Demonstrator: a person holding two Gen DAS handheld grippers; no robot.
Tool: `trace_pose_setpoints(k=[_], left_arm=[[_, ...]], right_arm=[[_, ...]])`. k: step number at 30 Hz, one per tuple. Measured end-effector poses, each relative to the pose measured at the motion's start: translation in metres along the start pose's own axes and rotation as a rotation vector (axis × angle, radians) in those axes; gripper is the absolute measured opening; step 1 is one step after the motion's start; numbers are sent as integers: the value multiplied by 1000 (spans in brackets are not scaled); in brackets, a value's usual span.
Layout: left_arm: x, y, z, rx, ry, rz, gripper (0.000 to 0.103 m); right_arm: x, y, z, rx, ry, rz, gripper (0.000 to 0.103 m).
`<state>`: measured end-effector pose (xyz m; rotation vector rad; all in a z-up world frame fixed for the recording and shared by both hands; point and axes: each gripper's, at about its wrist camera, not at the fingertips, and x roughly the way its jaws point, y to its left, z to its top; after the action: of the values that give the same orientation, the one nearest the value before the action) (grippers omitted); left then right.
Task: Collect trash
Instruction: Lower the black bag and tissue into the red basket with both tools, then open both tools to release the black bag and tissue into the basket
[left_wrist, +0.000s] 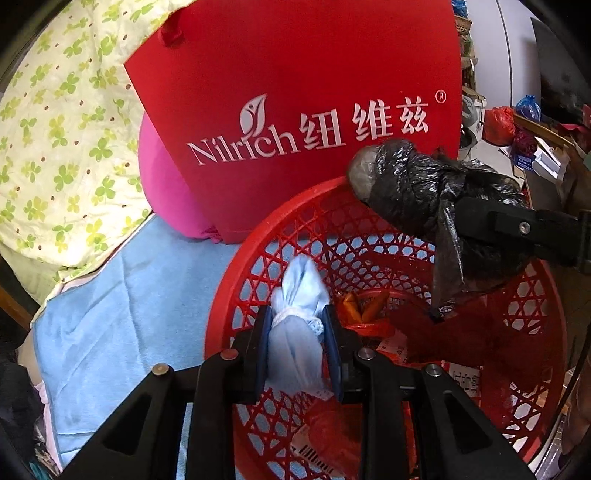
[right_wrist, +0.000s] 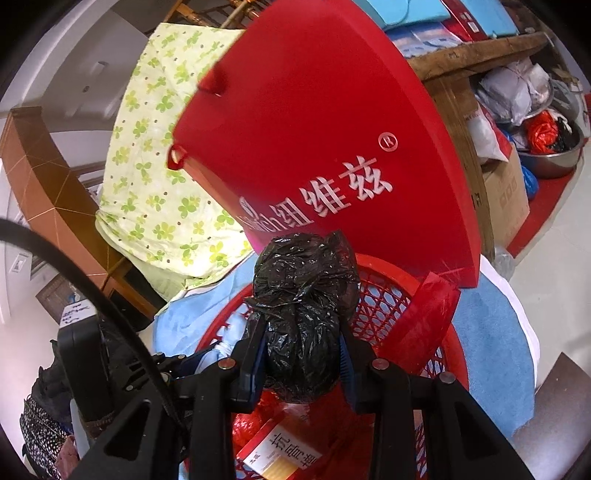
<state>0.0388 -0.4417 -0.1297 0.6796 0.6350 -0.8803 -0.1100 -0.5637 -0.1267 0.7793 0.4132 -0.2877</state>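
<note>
A red lattice basket (left_wrist: 236, 266) sits on a light blue cloth; it also shows in the right wrist view (right_wrist: 391, 295). My left gripper (left_wrist: 297, 325) is shut on a tied pale blue bundle (left_wrist: 299, 291) and holds it over the basket's near left side. My right gripper (right_wrist: 301, 347) is shut on a knotted black plastic bag (right_wrist: 303, 291) and holds it above the basket; the bag also shows in the left wrist view (left_wrist: 410, 181), at the upper right over the rim. Red wrappers and a printed box (right_wrist: 280, 454) lie inside the basket.
A big red Nilrich paper bag (left_wrist: 295, 85) stands right behind the basket. A green clover-print pillow (left_wrist: 62, 140) and a pink cushion (left_wrist: 166, 184) lie to the left. Boxes, bags and a metal bowl (right_wrist: 554, 158) clutter the floor at right.
</note>
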Motion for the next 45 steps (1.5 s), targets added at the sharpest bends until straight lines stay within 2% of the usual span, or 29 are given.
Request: trace_pose_setpoints(k=[8, 12, 13, 17, 20, 25, 27, 39, 42, 45], left_arm=[[1, -4, -3, 27, -34, -38, 54], [-2, -3, -5, 35, -51, -58, 55], [-5, -3, -6, 34, -53, -61, 56], [-16, 0, -8, 34, -66, -65, 57], [-28, -1, -10, 35, -86, -55, 68], [-47, 1, -13, 39, -108, -41, 72], [-57, 1, -16, 44, -114, -27, 77], [-111, 10, -36, 21, -131, 66, 78], [-123, 12, -40, 15, -140, 86, 78], [-139, 16, -47, 5, -151, 106, 78]], right_arm=[[11, -4, 0, 30, 23, -25, 38], [10, -1, 0, 25, 22, -19, 55], [9, 0, 0, 18, 16, -24, 56], [1, 2, 1, 8, -6, -33, 56], [-6, 3, 1, 15, -20, -35, 56], [-22, 15, 2, 3, -45, -27, 56], [-28, 21, 2, -5, -53, -21, 56], [-73, 64, -9, -74, -89, -9, 59], [-85, 77, -15, -116, -102, -25, 66], [-95, 90, -21, -165, -117, -46, 67]])
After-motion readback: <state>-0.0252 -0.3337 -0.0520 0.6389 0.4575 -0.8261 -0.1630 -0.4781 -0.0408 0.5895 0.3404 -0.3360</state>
